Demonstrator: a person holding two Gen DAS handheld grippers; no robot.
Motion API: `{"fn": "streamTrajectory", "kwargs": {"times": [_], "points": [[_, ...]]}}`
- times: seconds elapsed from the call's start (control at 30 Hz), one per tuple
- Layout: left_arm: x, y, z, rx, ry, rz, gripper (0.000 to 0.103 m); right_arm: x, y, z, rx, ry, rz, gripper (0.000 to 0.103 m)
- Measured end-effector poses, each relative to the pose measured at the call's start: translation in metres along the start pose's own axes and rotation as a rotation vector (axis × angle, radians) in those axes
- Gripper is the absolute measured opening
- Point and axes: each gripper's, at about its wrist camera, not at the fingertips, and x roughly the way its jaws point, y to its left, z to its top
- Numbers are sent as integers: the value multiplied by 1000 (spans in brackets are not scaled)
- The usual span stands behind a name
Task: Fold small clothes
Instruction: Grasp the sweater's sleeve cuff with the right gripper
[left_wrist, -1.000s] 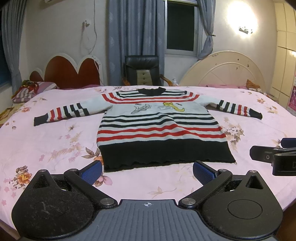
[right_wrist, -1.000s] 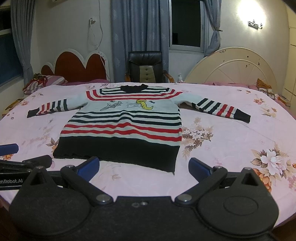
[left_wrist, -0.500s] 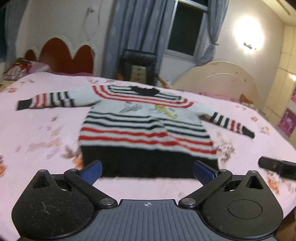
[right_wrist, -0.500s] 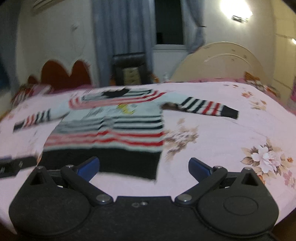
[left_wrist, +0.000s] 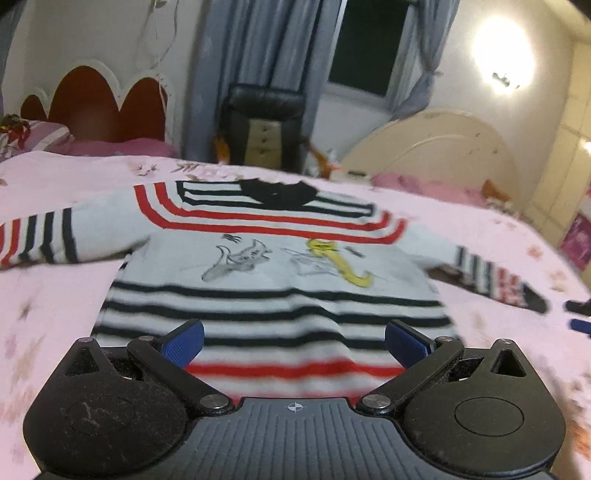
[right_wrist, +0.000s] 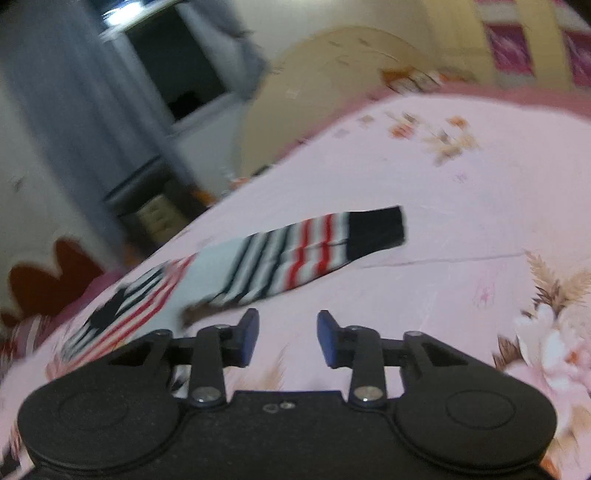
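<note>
A small striped sweater (left_wrist: 273, 266), white with red and black bands and a black collar, lies flat on the pink floral bedsheet (left_wrist: 55, 295). My left gripper (left_wrist: 293, 338) hovers over its lower body, jaws wide open with nothing between them. In the right wrist view the sweater's right sleeve (right_wrist: 306, 251) with its black cuff stretches across the sheet just beyond my right gripper (right_wrist: 286, 338). The right jaws are closing, with only bare sheet between the blue pads (right_wrist: 249, 336). The right gripper's tip (left_wrist: 578, 314) shows at the far right edge of the left wrist view.
A black office chair (left_wrist: 264, 125) stands behind the bed in front of grey curtains (left_wrist: 258, 55). A red scalloped headboard (left_wrist: 96, 107) sits back left, a cream rounded headboard (left_wrist: 443, 147) back right. Pink pillows (left_wrist: 48, 134) lie along the far edge.
Both grippers have advanced over the bed toward the sweater. The right one rolled and swung to the right sleeve, and its jaws have narrowed. The left jaws stay wide.
</note>
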Motion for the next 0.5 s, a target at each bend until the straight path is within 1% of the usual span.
{"fn": "streamTrajectory", "kwargs": {"times": [0.03,0.1,0.13,0.23,0.3,0.33,0.37,0.5], "points": [[15,-1,6,6,8,12,103,15,-9,7,42,0,-5,41],[49,-6,18,32,42,26,103,47,-30,21,131,3,-18,48],[61,-9,22,41,47,40,103,62,-38,24,172,5,-23,53],[94,-19,32,47,64,48,103,103,-62,29,271,16,-49,54],[111,-23,36,32,75,43,103,124,-75,30,335,24,-62,53],[116,-23,37,24,77,39,103,129,-80,29,355,12,-57,50],[121,-24,38,14,81,40,103,131,-80,29,359,-8,-50,50],[135,-24,39,-8,97,51,103,136,-74,29,325,-39,-55,50]]}}
